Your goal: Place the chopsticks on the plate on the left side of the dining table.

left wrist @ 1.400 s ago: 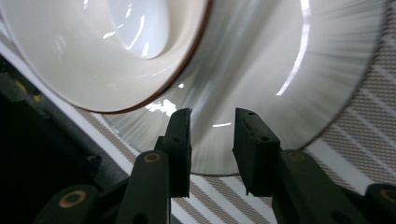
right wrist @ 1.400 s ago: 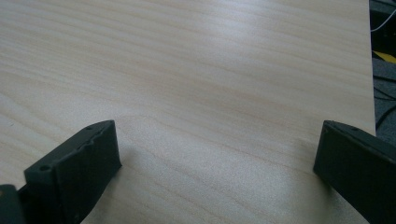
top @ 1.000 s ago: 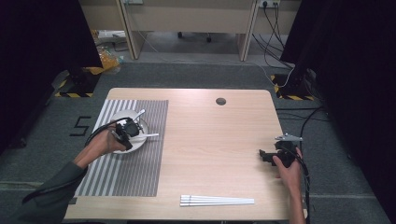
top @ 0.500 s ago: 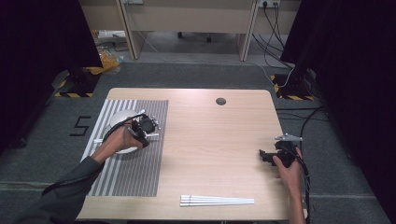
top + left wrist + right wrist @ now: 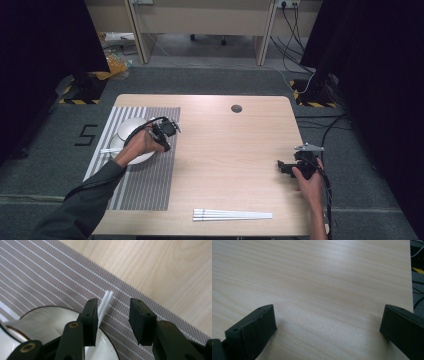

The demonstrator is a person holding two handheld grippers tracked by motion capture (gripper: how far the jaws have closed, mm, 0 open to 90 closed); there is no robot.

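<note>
The left gripper [image 5: 112,322], jaws parted and just widened with nothing between them, is held above the striped mat [image 5: 150,185] beside white chopsticks [image 5: 104,305] resting on the plate [image 5: 131,127], while the right gripper [image 5: 328,325] is kept wide open over bare table [image 5: 240,150].

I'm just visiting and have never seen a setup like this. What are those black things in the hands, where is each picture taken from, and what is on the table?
No machine works here: a person holds a hand-held clamp with two black jaws in each hand. One picture looks down from above the table; the other two come from small cameras riding on each tool. The left tool hangs over a striped placemat beside a white dish. Its jaws have just been opening; thin white sticks lie by one jaw, unpinched. The right tool rests open over bare wood, holding nothing. More white sticks lie near the table's front edge.
</note>
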